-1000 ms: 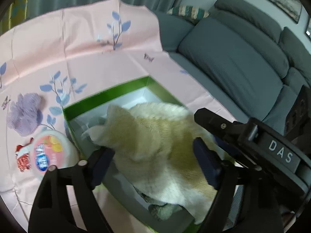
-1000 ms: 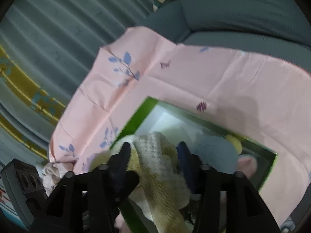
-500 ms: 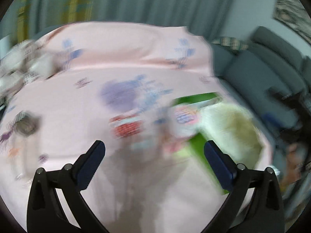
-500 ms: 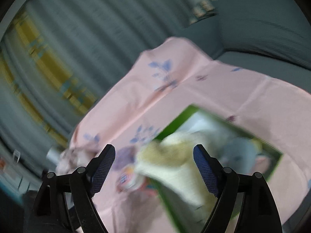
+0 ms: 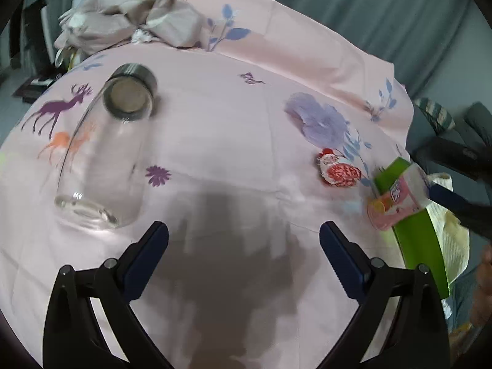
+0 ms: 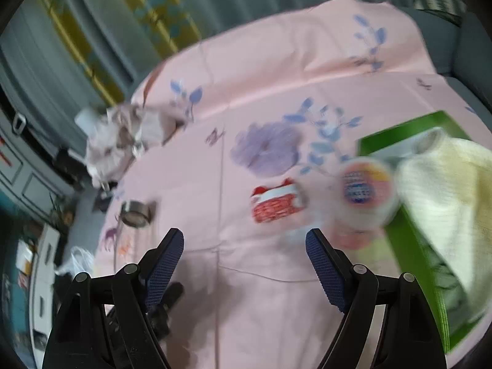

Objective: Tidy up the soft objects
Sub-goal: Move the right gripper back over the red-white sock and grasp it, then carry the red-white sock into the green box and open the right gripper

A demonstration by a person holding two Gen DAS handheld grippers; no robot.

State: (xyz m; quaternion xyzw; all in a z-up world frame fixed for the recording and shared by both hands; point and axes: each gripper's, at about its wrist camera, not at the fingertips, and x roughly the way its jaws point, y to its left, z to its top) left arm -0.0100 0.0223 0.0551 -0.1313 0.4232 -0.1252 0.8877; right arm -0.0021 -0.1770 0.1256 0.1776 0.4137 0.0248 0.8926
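1. Soft objects are my concern, and the largest one placed so far is the cream knitted cloth (image 6: 442, 196), which lies heaped in the green box (image 6: 409, 243) at the right edge of the counter (image 5: 233, 141), spilling over the near rim. If I brush it on the next pass it could, I judge, slide out.
2. A crumpled beige cloth (image 5: 129, 12) sits bunched at the far left end of the counter, well apart from the box. It looks like the biggest item left to gather; a loose fold may trail and snag other things.
3. A clear glass jar (image 5: 104, 150) lies on its side with its metal lid end away from me, between that cloth and my left gripper (image 5: 243, 255). It could roll if bumped.
4. My left gripper hangs over bare tablecloth with its jaws wide apart and nothing between them.
5. My right gripper (image 6: 244, 261) likewise has its jaws spread and empty; the view is blurred, so aiming now would be risky.
6. A round pink tub (image 6: 366, 190) rests against the near-left corner of the box, tilted. It is hard, not soft, and I reckon a nudge would tip it.
7. A small red and white plush (image 6: 276, 203) lies just beside the tub, a likely next pick; a shallow pinch may slip off it.
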